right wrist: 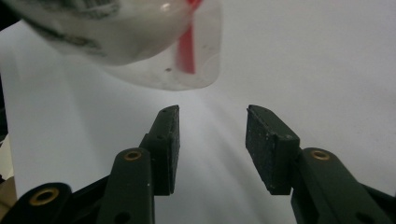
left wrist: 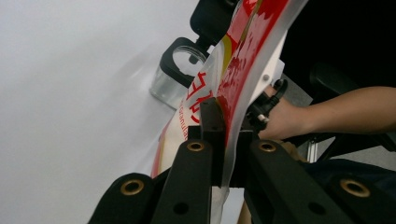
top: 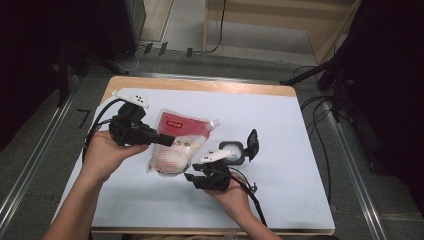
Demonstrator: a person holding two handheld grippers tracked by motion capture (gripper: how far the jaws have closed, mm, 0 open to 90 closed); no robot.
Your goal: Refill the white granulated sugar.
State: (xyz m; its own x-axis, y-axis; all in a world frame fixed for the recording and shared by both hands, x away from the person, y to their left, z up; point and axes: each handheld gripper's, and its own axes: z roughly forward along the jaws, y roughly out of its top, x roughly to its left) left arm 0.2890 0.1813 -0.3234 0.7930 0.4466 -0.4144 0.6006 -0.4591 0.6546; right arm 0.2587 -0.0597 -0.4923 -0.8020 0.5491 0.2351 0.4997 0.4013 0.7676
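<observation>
Pouch (top: 176, 142), a red-and-white refill bag with a spout at one upper corner, is taken here as the landmark; it is held lifted and tilted over the white tabletop (top: 280, 125). Nearest the person, the right claw (top: 192, 178) is seen just below the pouch's rounded bottom end, its jaws parted with nothing between them; in the right gripper view the pads (right wrist: 168, 140) stand apart and the clear bottom edge of the pouch (right wrist: 140, 42) hangs above and beyond them, untouched. To the pouch's left, the left claw (top: 167, 140) is clenched on the pouch's side edge, and in the left gripper view the film (left wrist: 233, 84) is seen pinched between the closed pads. The long axis of the pouch is judged to run from its bottom, near the right claw, up and away to the spout (top: 215, 123). Just right of the pouch, a small clear jar (top: 231, 151) with a black flip lid (top: 253, 143) standing open is seen on the tabletop. The right claw is judged the nearer one for supporting the bottom end.
</observation>
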